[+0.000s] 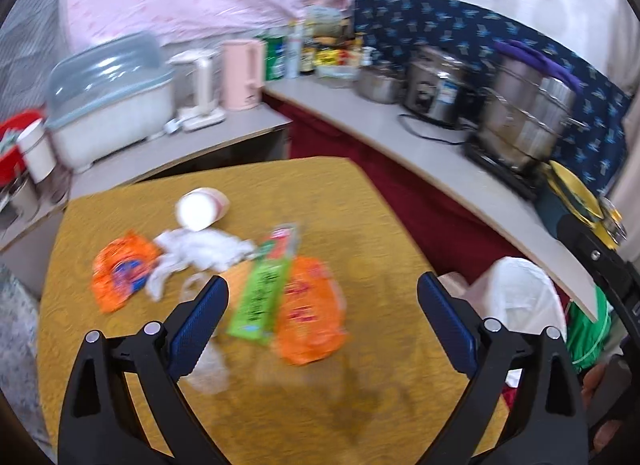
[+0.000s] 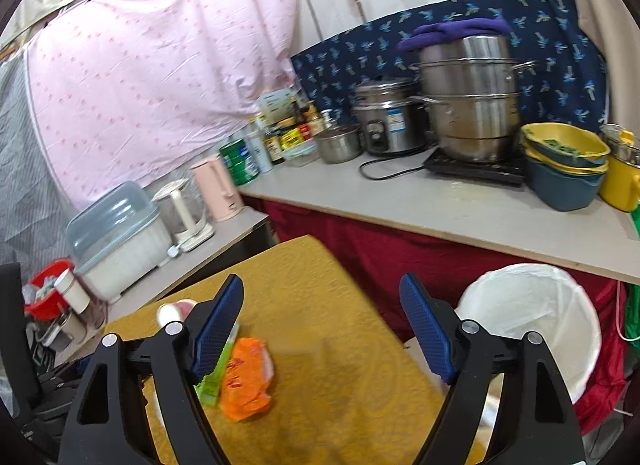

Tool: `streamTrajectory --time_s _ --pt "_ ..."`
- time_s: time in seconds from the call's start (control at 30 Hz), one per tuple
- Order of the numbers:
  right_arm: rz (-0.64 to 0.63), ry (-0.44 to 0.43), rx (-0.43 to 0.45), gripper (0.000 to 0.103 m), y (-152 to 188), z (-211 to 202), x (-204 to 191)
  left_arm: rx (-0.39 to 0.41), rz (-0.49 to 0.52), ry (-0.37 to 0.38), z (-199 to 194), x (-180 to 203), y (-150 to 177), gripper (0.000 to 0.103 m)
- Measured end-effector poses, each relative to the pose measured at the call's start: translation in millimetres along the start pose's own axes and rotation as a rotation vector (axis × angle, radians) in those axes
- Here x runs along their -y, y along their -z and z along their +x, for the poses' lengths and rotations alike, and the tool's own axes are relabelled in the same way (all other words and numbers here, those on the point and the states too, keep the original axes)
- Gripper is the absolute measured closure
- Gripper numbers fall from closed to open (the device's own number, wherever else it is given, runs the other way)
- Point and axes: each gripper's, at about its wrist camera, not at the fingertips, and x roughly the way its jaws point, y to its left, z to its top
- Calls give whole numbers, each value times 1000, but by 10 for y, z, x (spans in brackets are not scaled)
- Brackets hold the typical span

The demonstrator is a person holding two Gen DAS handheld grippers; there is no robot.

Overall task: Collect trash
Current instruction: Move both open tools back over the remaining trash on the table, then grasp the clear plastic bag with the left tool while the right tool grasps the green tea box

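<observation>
Trash lies on the yellow table [image 1: 360,405]: an orange wrapper [image 1: 310,317], a green wrapper [image 1: 264,293], a second orange wrapper [image 1: 120,269], crumpled white tissue [image 1: 200,253], a tipped white cup [image 1: 202,209] and clear plastic [image 1: 210,369]. My left gripper [image 1: 322,289] is open and empty above the wrappers. My right gripper [image 2: 322,293] is open and empty over the table [image 2: 340,385]; the orange wrapper [image 2: 246,379], the green wrapper [image 2: 216,375] and the cup [image 2: 174,311] lie near its left finger. A white-lined bin [image 2: 532,325] stands right of the table; it also shows in the left wrist view [image 1: 520,297].
A counter [image 2: 460,217] behind holds steel pots [image 2: 470,97], a rice cooker [image 2: 386,121], yellow basins [image 2: 564,153], bottles and kettles [image 2: 218,189]. A lidded white container [image 2: 120,241] sits at the left. A red cloth [image 2: 360,257] hangs below the counter.
</observation>
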Motion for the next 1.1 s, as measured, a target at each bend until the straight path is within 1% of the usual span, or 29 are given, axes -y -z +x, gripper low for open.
streamTrajectory --time_s 0.03,0.1,0.23,0.33,0.43,0.57,0.7,0.8,0.83,0.87,0.93,0.97,1.0,1.07,1.1 --pt "-10 -12 -11 25 42 42 -108 -5 -11 -10 4 -78 14 11" --pt "-25 -31 -32 24 117 115 -275 -28 -56 -41 44 -363 90 10" --pt "-61 -63 -78 23 329 298 -643 -93 -115 -98 206 -780 248 9" --pt "-77 -82 -116 22 479 445 -830 -151 -160 -95 354 -1012 379 9" --pt "-89 -97 -165 22 659 607 -1010 -218 -220 -71 553 -1229 551 9" --pt "-116 -103 -220 22 857 797 -1215 -266 -265 -61 758 -1395 732 9" --pt "-146 -98 -253 22 974 937 -1329 -302 -287 -31 905 -1452 810 10" --pt "-167 -89 -273 22 1033 1059 -1419 -307 -284 -15 966 -1456 845 17" --pt "-171 -87 -277 22 1045 1082 -1429 -309 -283 -10 984 -1467 850 23" --pt "-175 -85 -282 22 1055 1113 -1442 -313 -280 2 1000 -1468 856 26" --pt "-181 -81 -294 22 1079 1183 -1476 -329 -277 23 1039 -1476 864 41" --pt "-183 -79 -297 22 1088 1213 -1493 -336 -279 34 1068 -1476 848 45" --pt "-186 -75 -303 22 1102 1255 -1516 -343 -282 48 1085 -1491 855 53" --pt "-195 -72 -312 22 1114 1321 -1556 -351 -279 78 1105 -1523 865 60" --pt "-199 -68 -316 22 1128 1356 -1578 -352 -278 79 1112 -1543 864 67"
